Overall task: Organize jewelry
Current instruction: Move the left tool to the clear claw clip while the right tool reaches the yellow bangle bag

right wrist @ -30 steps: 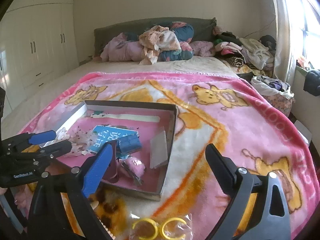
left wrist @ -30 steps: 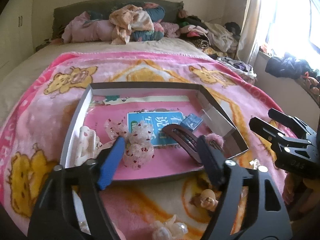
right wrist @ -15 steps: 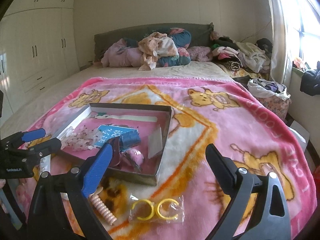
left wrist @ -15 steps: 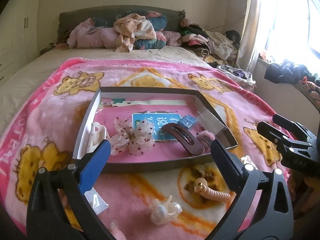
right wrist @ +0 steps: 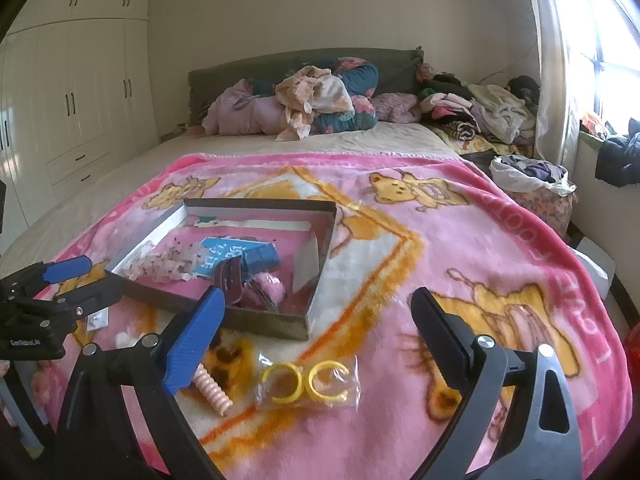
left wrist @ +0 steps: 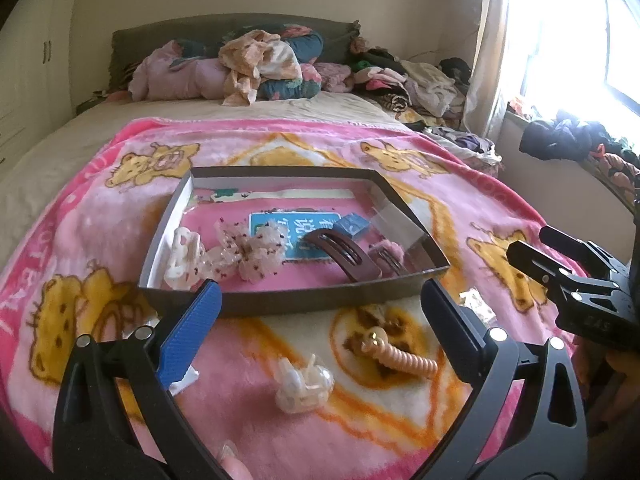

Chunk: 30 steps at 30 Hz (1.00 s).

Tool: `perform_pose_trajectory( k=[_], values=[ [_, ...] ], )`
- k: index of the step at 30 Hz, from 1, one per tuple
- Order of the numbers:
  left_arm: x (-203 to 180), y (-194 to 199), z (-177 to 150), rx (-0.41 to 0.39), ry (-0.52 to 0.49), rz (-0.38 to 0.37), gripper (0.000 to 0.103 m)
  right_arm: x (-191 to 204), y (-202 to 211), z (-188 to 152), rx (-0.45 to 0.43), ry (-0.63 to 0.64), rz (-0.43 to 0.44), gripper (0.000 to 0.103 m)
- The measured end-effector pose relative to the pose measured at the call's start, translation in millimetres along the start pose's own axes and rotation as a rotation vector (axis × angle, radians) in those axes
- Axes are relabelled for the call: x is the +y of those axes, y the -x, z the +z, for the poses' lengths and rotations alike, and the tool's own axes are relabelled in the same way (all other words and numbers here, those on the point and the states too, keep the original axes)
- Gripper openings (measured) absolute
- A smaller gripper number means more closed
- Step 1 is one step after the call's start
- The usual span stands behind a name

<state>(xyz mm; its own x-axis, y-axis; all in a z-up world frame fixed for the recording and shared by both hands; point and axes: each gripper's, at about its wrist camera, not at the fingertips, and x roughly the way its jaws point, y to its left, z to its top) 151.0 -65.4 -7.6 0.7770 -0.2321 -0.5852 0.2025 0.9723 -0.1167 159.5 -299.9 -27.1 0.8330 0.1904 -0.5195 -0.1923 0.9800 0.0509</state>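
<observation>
The left gripper (left wrist: 320,312) hangs low over the near edge of the pink blanket (left wrist: 460,184), fingers spread wide apart and holding nothing. The right gripper (right wrist: 316,320) is level with it further along the same near edge, its fingers also spread wide and empty.

Ahead of both sits a shallow grey box (left wrist: 280,304) in the middle of the blanket. Inside it lie a white claw clip (left wrist: 182,258) in the near left corner, a sheer bow (left wrist: 244,254), a brown hair clip (left wrist: 344,254) and a small blue box (left wrist: 351,225).

On the blanket between the box's near wall and the grippers lie a clear claw clip (left wrist: 304,386), a pink spiral hair tie (left wrist: 400,356) and a bag of yellow rings (right wrist: 308,380).

At the head of the bed is a heap of clothes (right wrist: 316,100).
</observation>
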Motion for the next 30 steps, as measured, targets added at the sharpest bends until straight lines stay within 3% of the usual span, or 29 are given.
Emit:
perform_pose_trajectory(
  k=[30],
  values=[
    [-6, -2, -45, 0.044, -0.042, 0.015, 0.091, -3, 7, -58, 0.086, -0.014, 0.007, 0.092]
  ],
)
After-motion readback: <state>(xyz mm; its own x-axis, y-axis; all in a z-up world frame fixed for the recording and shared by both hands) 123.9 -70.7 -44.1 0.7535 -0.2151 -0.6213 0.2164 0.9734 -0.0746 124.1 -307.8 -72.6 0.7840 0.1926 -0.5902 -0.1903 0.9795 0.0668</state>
